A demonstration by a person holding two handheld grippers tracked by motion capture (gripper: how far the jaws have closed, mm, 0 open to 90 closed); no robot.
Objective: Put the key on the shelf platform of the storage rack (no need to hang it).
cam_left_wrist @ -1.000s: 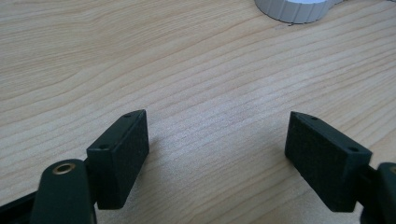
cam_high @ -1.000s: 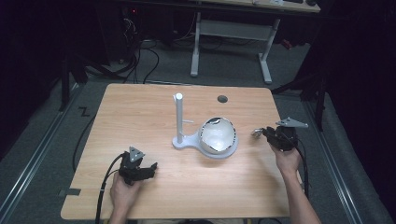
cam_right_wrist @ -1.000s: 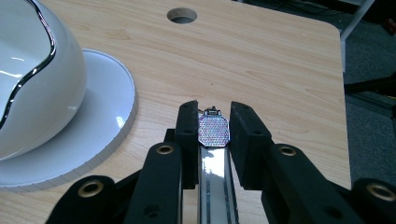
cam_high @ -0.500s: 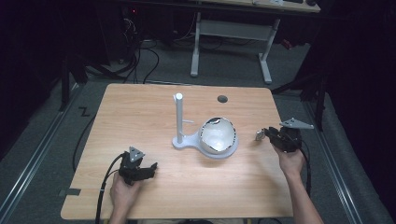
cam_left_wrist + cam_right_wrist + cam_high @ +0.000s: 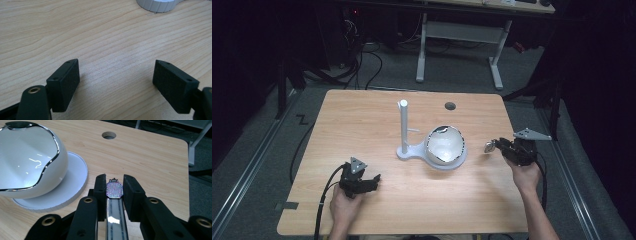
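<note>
My right gripper (image 5: 114,185) is pinching a wristwatch (image 5: 114,189) between its two black jaws; I see the octagonal, finely patterned watch face standing just past the jaw tips, and a shiny metal band running back toward me between the gripper arms. From the high view this right gripper (image 5: 497,145) sits over the right part of the desk (image 5: 362,120), held in my right hand (image 5: 525,174), with the watch (image 5: 488,147) sticking out on its left side, near a white bowl-shaped dish (image 5: 445,145) but apart from it. I cannot tell whether the watch touches the desk.

My left gripper (image 5: 116,80) has its jaws spread wide with nothing between them, just bare wood grain below. In the high view the left gripper (image 5: 368,181) lies at the near left of the desk, in my left hand (image 5: 345,205), its cable trailing off the near edge.

The dish has a wavy dark rim and rests tilted on the round white pad of a stand (image 5: 411,148). From the right gripper view the glossy dish (image 5: 27,162) sits to the left on that pad (image 5: 72,185). A white post (image 5: 403,125) rises from the stand's left end, with a short peg on its right side. A round hole (image 5: 450,105) sits in the desk at the far side, right of the post.
</note>
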